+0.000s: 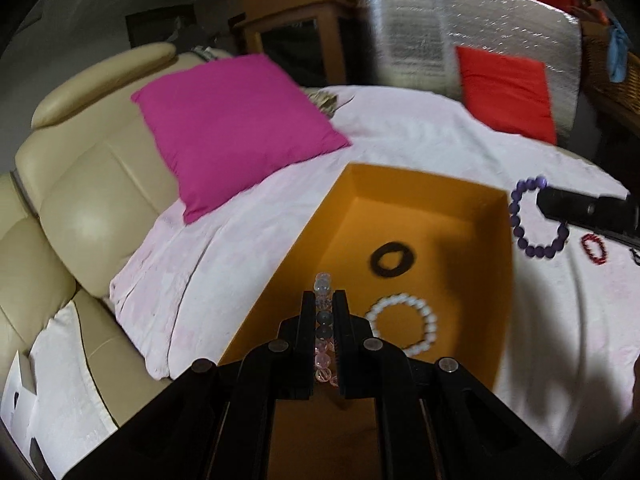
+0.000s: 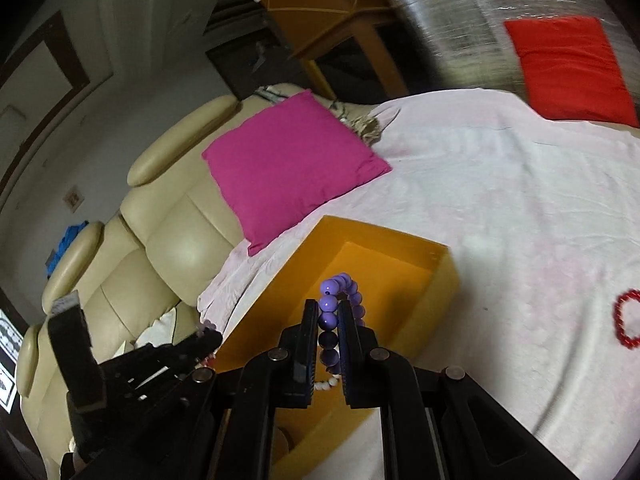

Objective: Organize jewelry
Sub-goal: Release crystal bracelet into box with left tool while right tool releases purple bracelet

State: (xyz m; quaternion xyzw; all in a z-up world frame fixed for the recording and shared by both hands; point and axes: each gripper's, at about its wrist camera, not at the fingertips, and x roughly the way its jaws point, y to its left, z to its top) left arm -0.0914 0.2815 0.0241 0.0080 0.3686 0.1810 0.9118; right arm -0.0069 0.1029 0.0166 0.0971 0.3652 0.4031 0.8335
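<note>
An orange box [image 1: 320, 216] lies on a white sheet. Inside it lie a black ring bracelet [image 1: 393, 259] and a white bead bracelet [image 1: 402, 325]. My left gripper [image 1: 323, 300] is shut on a pink and grey bead bracelet [image 1: 323, 334] over the box's near left part. My right gripper [image 2: 329, 310] is shut on a purple bead bracelet [image 2: 338, 300] and holds it above the box [image 2: 444, 284]. In the left wrist view the purple bracelet [image 1: 536, 220] hangs from the right gripper [image 1: 538, 196] just right of the box. A red bead bracelet [image 2: 626, 320] lies on the sheet at right.
A magenta cushion [image 1: 236, 120] lies on the sheet behind the box, next to a cream leather sofa [image 1: 80, 184]. A red cushion [image 1: 508, 92] leans on a silver foil panel [image 1: 420, 28] at the back. The left gripper's body [image 2: 132, 368] shows at lower left in the right wrist view.
</note>
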